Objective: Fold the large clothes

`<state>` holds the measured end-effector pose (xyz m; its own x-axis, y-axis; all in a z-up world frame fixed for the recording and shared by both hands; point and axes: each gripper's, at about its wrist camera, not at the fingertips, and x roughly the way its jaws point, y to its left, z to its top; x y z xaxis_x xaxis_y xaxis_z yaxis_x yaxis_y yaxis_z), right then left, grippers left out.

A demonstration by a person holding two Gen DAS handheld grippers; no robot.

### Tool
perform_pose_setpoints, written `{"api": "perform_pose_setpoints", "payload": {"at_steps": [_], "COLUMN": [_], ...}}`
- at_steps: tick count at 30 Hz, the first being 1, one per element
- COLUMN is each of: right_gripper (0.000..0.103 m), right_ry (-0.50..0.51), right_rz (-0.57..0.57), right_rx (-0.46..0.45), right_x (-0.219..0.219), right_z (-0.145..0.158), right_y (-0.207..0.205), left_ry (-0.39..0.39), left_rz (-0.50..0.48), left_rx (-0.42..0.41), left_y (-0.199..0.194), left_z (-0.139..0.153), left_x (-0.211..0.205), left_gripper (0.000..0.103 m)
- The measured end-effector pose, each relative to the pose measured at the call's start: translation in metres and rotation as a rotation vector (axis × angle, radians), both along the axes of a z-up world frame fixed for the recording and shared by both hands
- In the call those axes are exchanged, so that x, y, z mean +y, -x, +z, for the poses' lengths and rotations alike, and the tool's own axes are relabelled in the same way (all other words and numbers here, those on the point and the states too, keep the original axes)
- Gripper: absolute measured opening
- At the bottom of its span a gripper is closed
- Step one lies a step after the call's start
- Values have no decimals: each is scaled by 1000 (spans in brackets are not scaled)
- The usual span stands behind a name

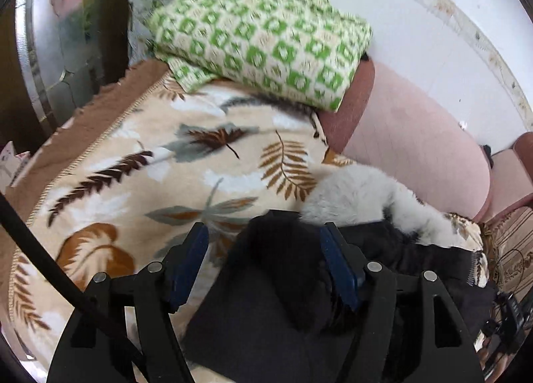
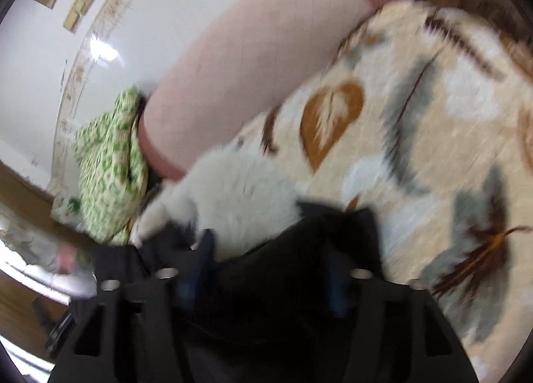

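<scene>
Left gripper [image 1: 265, 258]: fingers apart, black coat [image 1: 266, 299] lying loose between them.
Right gripper [image 2: 269, 269]: fingers apart astride the coat, likely releasing it.

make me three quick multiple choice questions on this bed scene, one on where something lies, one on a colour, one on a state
1. Where does the green patterned blanket lie?
A. at the far end of the leaf-print cover, against the pink headboard
B. on the floor
C. between the left gripper's fingers

2. What colour is the fur trim on the black coat?
A. brown
B. white
C. green

3. How does the left gripper stand?
A. shut on the fur trim
B. shut on nothing
C. open, with black cloth between its fingers

Answers:
1 A: the folded blanket sits past the cover, beside the headboard's end.
2 B: the fluffy trim above the dark cloth is white.
3 C: both blue pads stand apart, with a gap on the left side of the cloth.
</scene>
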<state>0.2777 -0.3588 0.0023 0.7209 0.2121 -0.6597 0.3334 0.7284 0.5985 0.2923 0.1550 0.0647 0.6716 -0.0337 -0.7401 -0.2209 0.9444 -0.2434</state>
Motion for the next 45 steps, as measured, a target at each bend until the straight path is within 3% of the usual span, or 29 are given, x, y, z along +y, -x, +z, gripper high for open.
{"api": "perform_pose_setpoints", "payload": {"at_steps": [2,5,10,12,15,17,19,22,26,28,32,36,40,42,45], "right_gripper": [81,78,50,45,44,44,44,44,44,42,43,42,43,43,43], "right_ry": [13,72,193,215,245,325,407,431,439,473,529,518,543,542,493], "right_rz": [-29,41,249,351,494,530,506,428,326,317,300,309,318,369,480], "right_rx": [-22,-76,-143,-174,-191,-178,-154,-71,127,170,168,138,-31,-105,-152], "right_x": [-5,11,86,124,180,209,226,232,229,231,237,235,235,245,273], "right_z": [15,46,80,84,75,67,58,33,-28,-54,-63,-38,34,60,67], "right_y": [11,34,73,87,94,81,54,-6,-78,-94,-100,-91,-52,-28,-7], "left_ry": [-18,-76,-140,-137,-157,-194,-219,-254,-261,-258,-244,-232,-241,-225,-206], "left_rz": [6,6,25,25,27,28,35,42,11,21,55,72,97,113,128], "left_rx": [-22,-58,-90,-88,-93,-116,-153,-173,-135,-133,-113,-91,-114,-116,-107], "left_y": [17,50,92,100,102,102,104,104,96,95,92,95,102,102,100], "left_z": [6,11,-12,-24,-39,-44,-48,-52,-55,-54,-54,-58,-52,-51,-52], "left_x": [2,-2,-11,-13,-13,-12,-10,-6,2,8,22,31,36,40,44], "left_gripper": [69,69,70,70,70,70,70,71,71,71,71,71,71,71,71]}}
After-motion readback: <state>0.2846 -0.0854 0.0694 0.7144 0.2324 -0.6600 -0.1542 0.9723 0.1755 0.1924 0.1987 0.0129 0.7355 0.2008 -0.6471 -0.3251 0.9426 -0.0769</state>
